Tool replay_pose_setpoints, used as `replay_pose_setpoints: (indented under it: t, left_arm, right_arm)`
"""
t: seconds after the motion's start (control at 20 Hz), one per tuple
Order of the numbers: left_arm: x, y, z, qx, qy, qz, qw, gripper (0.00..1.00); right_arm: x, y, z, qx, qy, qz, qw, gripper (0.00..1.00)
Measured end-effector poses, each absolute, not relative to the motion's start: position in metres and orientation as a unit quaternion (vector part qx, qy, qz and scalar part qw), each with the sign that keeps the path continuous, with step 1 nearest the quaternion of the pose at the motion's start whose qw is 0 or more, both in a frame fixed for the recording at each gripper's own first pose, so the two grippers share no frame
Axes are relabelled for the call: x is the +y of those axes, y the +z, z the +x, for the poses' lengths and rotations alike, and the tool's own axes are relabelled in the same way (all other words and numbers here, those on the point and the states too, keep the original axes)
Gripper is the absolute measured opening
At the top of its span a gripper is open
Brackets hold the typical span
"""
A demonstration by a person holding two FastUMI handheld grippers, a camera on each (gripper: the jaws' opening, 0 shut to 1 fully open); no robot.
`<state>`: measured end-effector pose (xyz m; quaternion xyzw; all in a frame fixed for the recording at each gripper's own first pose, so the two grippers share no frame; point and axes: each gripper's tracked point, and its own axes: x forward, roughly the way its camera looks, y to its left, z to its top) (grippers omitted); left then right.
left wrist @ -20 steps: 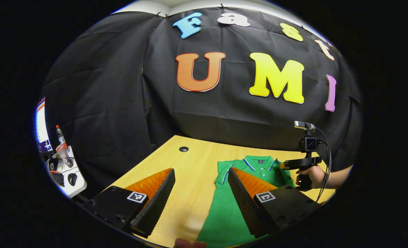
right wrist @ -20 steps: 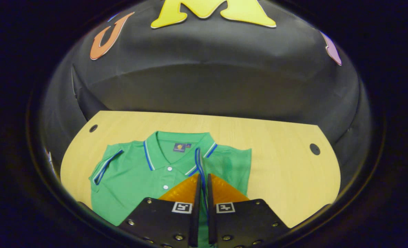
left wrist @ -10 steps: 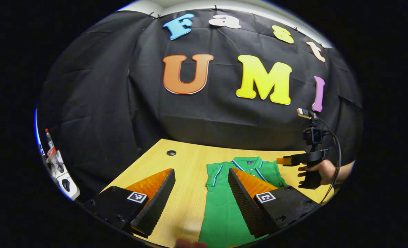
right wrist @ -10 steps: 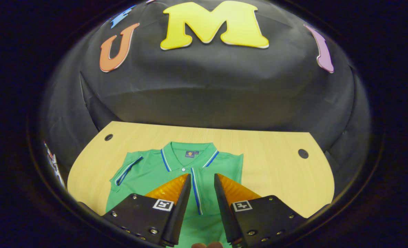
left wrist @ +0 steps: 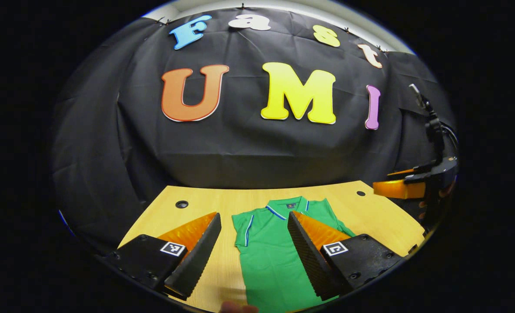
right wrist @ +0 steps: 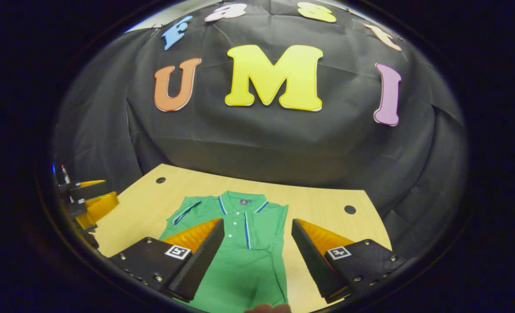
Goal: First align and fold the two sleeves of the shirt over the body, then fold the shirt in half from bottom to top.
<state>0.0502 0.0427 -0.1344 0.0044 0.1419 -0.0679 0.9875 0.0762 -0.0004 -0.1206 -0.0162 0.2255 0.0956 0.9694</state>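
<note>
Sleeves look folded in; bottom fold not yet done.

The green shirt (right wrist: 244,243) lies flat at lower centre on the wooden table (right wrist: 327,204), its collar label too small to read. We hold the left gripper (left wrist: 253,256) and right gripper (right wrist: 255,261) above it, both spread wide and empty, seemingly ready to take the hem.

Light wooden table (right wrist: 327,204) with two round holes (right wrist: 350,209).

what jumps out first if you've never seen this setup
The bright green polo shirt lying flat on the pale wooden table, one sleeve already folded across its body. Next, each view's own gripper, the right gripper and left gripper, both open above the shirt.
</note>
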Motion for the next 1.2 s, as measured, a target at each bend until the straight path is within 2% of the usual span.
replay_pose_setpoints:
  t: [0.35,0.5,0.75,1.05,1.2]
  left_arm:
    - [0.032,-0.177,0.113,0.166,-0.099,0.025,0.981,0.99]
    - [0.027,-0.216,0.135,0.207,-0.113,0.028,0.971,0.99]
    - [0.047,-0.277,0.172,0.263,-0.098,0.028,0.960,0.99]
    - [0.063,-0.328,0.195,0.304,-0.103,0.037,0.946,0.93]
    - [0.064,-0.345,0.202,0.313,-0.104,0.047,0.943,0.85]
  right_arm:
    - [-0.055,-0.102,0.034,0.201,0.071,-0.042,0.976,0.98]
    - [-0.073,-0.108,0.031,0.203,0.056,-0.035,0.977,0.98]
    - [-0.089,-0.137,0.031,0.234,0.041,-0.008,0.971,0.98]
    - [-0.095,-0.167,0.025,0.264,0.033,-0.003,0.964,0.98]
    - [-0.096,-0.179,0.023,0.277,0.026,0.010,0.961,0.98]
